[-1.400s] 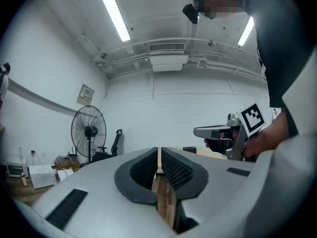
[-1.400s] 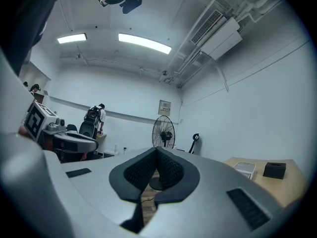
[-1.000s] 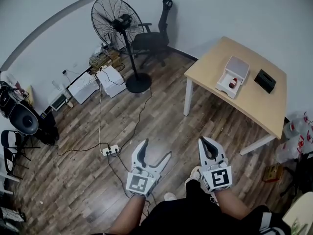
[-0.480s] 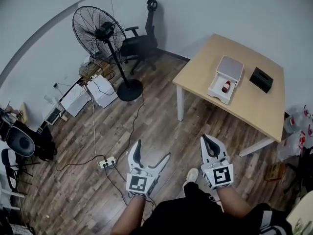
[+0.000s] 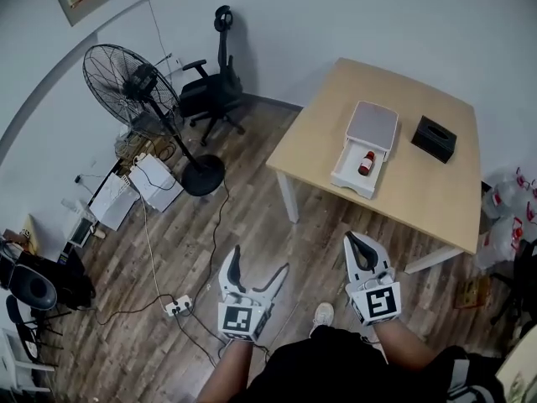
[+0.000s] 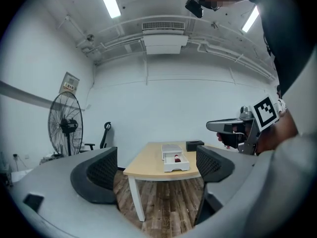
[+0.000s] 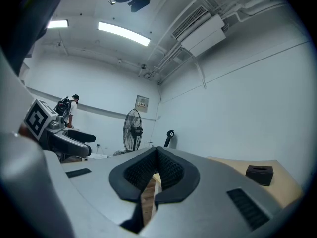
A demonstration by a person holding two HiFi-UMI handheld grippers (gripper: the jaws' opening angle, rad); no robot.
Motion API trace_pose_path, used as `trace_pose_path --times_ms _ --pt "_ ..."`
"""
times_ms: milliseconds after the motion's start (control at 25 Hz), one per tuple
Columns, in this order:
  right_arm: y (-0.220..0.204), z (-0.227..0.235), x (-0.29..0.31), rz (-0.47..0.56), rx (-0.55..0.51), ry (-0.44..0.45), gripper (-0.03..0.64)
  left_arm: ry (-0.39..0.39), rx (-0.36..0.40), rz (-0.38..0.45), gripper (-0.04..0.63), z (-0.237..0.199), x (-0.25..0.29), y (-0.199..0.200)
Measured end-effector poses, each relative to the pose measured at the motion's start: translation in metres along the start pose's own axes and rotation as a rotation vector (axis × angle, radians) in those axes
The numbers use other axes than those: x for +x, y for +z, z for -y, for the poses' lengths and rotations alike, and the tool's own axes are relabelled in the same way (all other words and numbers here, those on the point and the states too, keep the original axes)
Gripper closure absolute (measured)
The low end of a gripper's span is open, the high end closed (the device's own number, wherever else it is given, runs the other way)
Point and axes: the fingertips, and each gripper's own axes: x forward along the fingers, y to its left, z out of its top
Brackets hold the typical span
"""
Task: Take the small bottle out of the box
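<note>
Presently, left gripper (image 5: 258, 263): held level, its jaws spread wide. They have just been opened and eased back slightly, and nothing is caught between them.
Right gripper (image 5: 357, 240): its jaws are pressed together and nothing is held.
Small bottle (image 5: 367, 163): laid on its side in the pulled-out tray of the white box (image 5: 347, 181), on the far table (image 5: 419, 196), well apart from both grippers.
Task stage: judged as not yet begun at the box; the small bottle is untouched.
Risk, rolling: a round bottle on its side is likely to be nudged away if only one pad is brought against it.
Risk, box shift: the light box could be dragged or tipped toward the near table edge if the tray wall is caught by a jaw.
Risk, tight fit: wide jaws may be blocked by the tray walls, so a poor pinch and a drop are possible.
Risk, closed jaws: the right gripper cannot be used until it is opened.
Risk, footing: a power strip (image 5: 176, 307) and its cable are laid on the floor at the near left, where a foot could be snagged.
Count, grippers: two.
Count, small bottle: one.
Count, white box: one.
Count, black case (image 5: 434, 138): one, right of the box.
Count, table: one.
Count, fan (image 5: 126, 84): one.
Count, chair (image 5: 208, 97): one.
</note>
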Motion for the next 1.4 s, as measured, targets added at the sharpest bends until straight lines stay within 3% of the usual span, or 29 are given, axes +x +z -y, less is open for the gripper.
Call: trace_pose_path --times_ms 560,1400 --pt "-0.02 0.094 0.018 -0.013 0.025 -0.082 0.604 -0.039 0.01 -0.022 0.11 0.028 0.109 0.01" --pt "-0.036 0.181 0.096 -0.071 -0.007 -0.236 0.604 -0.193 -0.037 -0.073 0.155 0.006 0.266 -0.004"
